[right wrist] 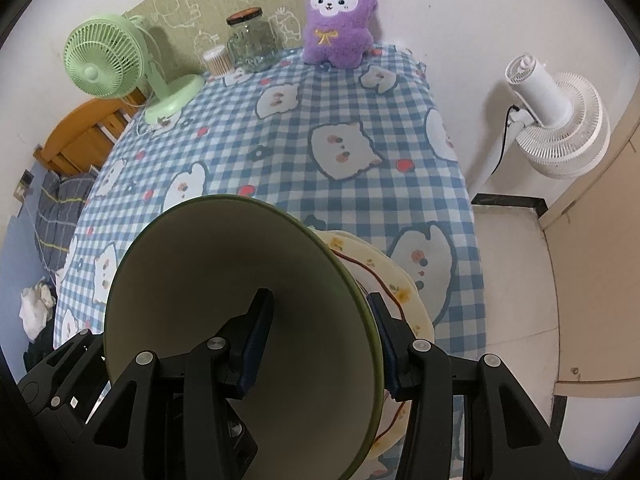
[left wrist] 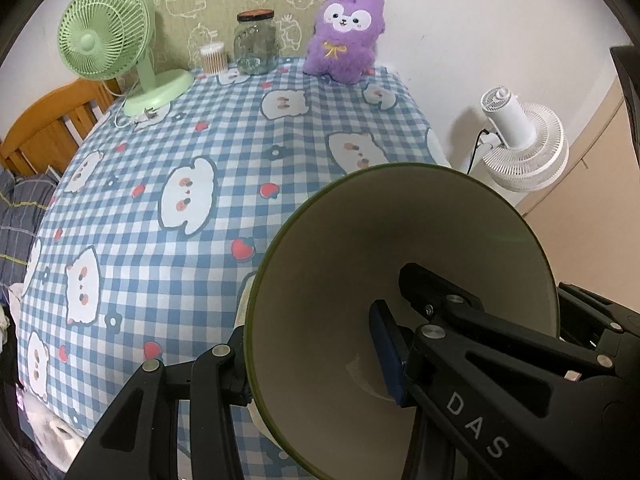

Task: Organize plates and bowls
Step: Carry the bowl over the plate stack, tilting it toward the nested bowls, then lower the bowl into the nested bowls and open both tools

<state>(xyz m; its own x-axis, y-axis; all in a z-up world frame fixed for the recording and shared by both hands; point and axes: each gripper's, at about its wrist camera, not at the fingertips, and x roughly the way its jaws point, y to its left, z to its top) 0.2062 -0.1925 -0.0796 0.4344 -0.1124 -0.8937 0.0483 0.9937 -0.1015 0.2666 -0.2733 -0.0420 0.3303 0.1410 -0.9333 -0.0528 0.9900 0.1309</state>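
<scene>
The green-rimmed bowl (left wrist: pixel 400 300) hangs tilted above the near edge of the table (left wrist: pixel 168 184), its cream inside turned toward both cameras. It is carried by its rim from two opposite sides. The left gripper (left wrist: pixel 316 360) is clamped across the rim with one pad inside the bowl and the other outside. The right gripper (right wrist: pixel 316 344) pinches the opposite side the same way. Both sets of jaws are closed on the bowl wall, not released. Two holds on opposite sides probably keep such a wide, shallow-walled bowl from swinging, and the steep downward tilt suggests it is meant to go onto something below.

The right wrist view shows what that may be: a cream plate (right wrist: pixel 404 280) with small yellow flowers and a thin red line near its rim lies on the checked cloth directly beneath and beside the bowl. In the left wrist view only a pale sliver shows past the bowl's left edge, too little to identify.

Farther back, both views show a green fan (left wrist: pixel 104 36), a glass jar (left wrist: pixel 256 42), a tub of cotton swabs (left wrist: pixel 214 58) and a purple plush toy (left wrist: pixel 344 36) along the far edge by the wall. A white fan (right wrist: pixel 556 116) stands on the floor past the table.
</scene>
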